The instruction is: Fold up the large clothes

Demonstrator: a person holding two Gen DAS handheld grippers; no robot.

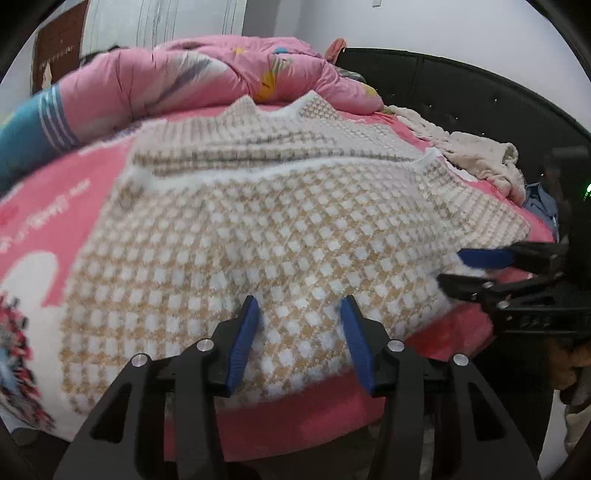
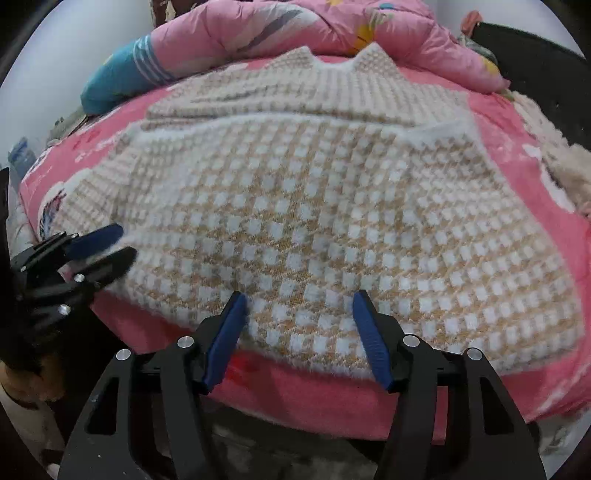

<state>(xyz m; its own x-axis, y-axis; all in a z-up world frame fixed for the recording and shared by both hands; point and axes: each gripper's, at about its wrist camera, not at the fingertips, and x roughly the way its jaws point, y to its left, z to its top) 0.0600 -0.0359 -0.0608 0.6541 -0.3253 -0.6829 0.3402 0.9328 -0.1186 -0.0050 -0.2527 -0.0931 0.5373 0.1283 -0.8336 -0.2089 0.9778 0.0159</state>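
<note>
We see a bed covered by a pink sheet (image 1: 92,206) with white printed shapes and lettering. Along its far edge lies a bunched pink quilt (image 1: 207,70) with colourful prints, and at the far left corner a teal pillow (image 2: 118,81) with white stripes. A cream fluffy blanket (image 1: 476,155) sits crumpled at the bed's right edge, against a dark headboard (image 1: 461,92). Behind is a white wall (image 1: 424,22).

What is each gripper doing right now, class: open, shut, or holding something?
Left gripper: open, over the checked sweater, gripping nothing.
Right gripper: open, over the same sweater's near edge, gripping nothing.
</note>
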